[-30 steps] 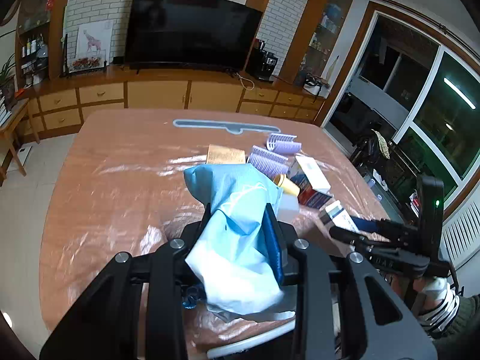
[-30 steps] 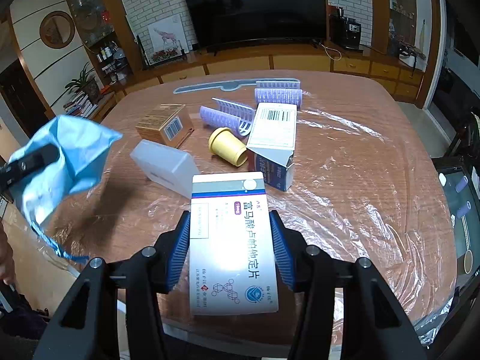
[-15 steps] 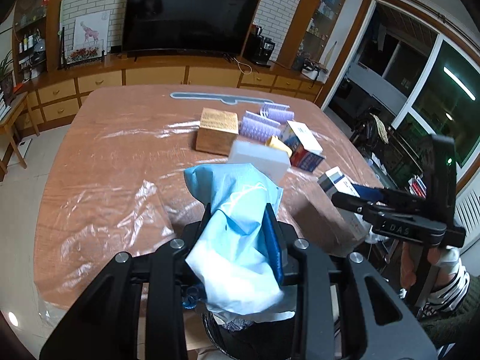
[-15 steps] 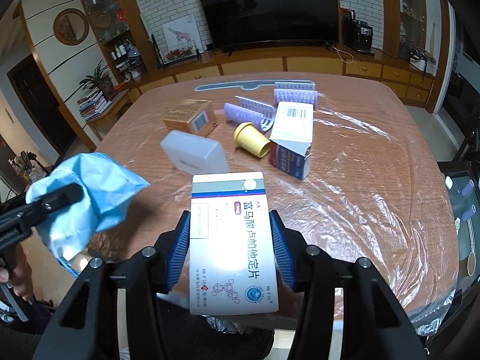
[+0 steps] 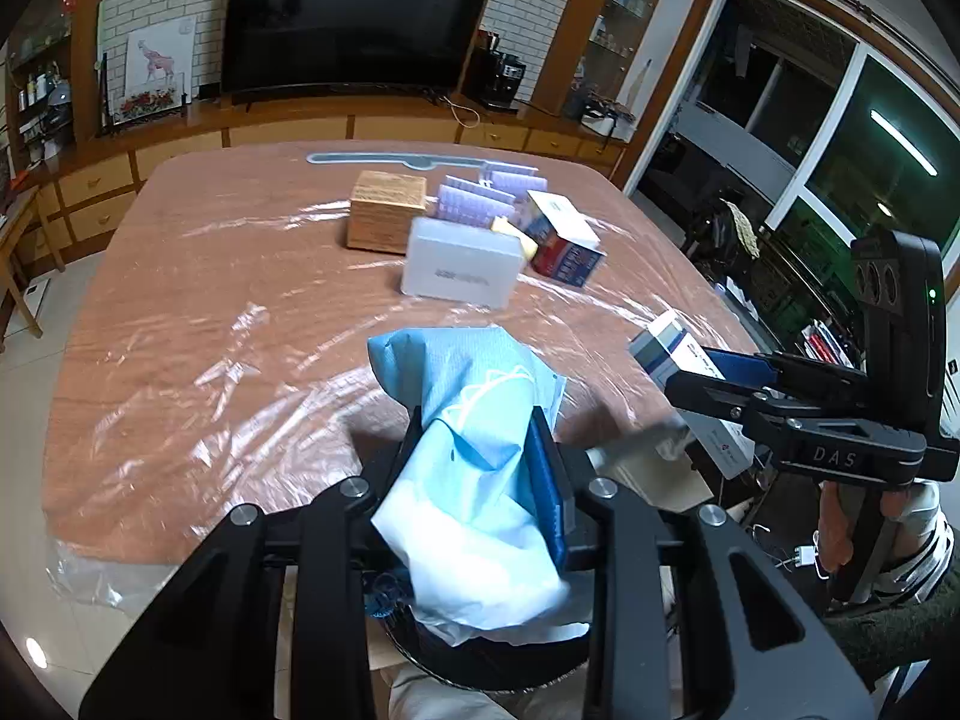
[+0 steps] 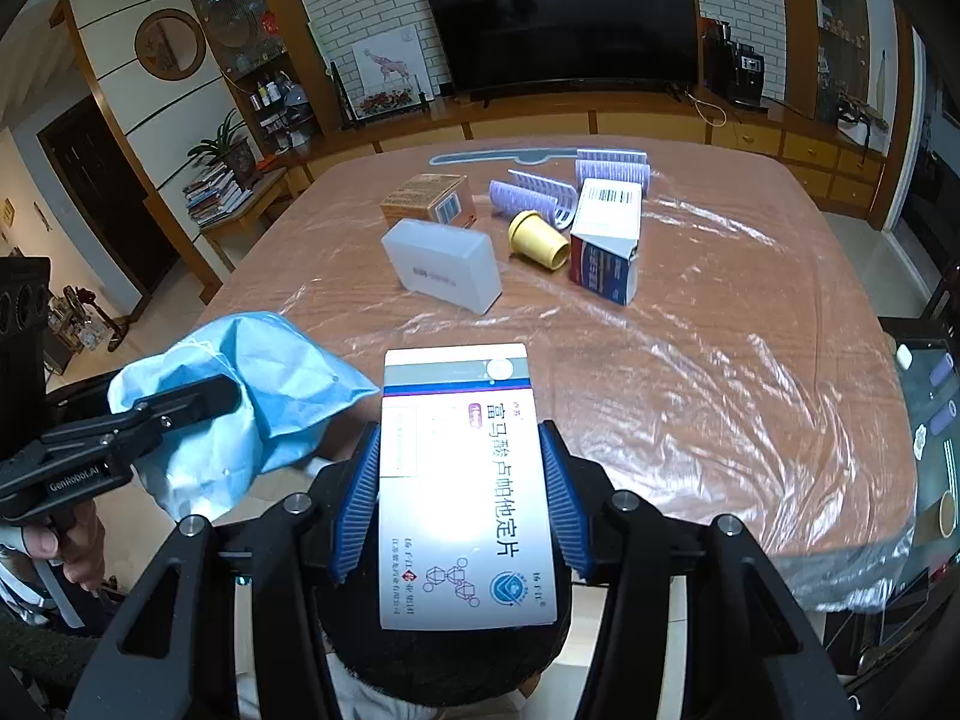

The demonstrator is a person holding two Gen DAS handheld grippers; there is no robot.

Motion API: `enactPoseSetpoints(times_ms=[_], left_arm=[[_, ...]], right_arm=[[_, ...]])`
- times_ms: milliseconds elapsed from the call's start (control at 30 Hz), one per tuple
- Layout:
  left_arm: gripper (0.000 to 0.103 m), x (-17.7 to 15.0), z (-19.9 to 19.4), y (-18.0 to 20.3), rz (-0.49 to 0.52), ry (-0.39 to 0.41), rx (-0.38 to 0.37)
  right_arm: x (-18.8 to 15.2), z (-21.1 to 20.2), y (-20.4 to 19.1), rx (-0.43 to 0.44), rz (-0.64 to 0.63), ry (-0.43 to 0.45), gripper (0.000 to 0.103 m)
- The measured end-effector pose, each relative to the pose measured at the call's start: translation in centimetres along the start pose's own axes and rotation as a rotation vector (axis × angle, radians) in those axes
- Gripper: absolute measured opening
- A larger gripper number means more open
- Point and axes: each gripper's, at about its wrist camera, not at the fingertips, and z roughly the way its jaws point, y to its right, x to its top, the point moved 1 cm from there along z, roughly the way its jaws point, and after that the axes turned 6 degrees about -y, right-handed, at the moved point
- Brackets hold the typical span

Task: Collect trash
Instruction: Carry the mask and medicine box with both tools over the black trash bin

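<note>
Crumpled blue face mask [image 5: 480,420] was clamped in left gripper [image 5: 480,456]; medicine box [image 6: 465,480] was clamped in right gripper [image 6: 459,498], both above black bin [image 6: 444,660]

Both grippers, the left gripper [image 5: 480,450] and the right gripper [image 6: 462,480], have drawn back past the surface [image 5: 210,300] edge; a dark bin [image 5: 480,660] now shows beneath them.

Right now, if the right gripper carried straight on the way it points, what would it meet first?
Probably the table's plastic-covered top, just past the medicine box held in the right gripper; the white case lies farther along, though depth is unclear.
</note>
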Motion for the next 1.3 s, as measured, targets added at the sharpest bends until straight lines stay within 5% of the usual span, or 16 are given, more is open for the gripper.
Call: enactPoseSetpoints(times_ms=[800, 1300], left_arm=[[0.034, -6.2, -0.1, 4.0, 0.105, -0.113, -0.059], [0.034, -8.4, 2.5, 4.5, 0.151, -0.218, -0.048]], right_arm=[[-5.6, -2.6, -1.2, 0.027, -0.057, -0.035, 0.050], [-8.3, -0.6, -2.0, 0.026, -0.113, -0.122, 0.050]])
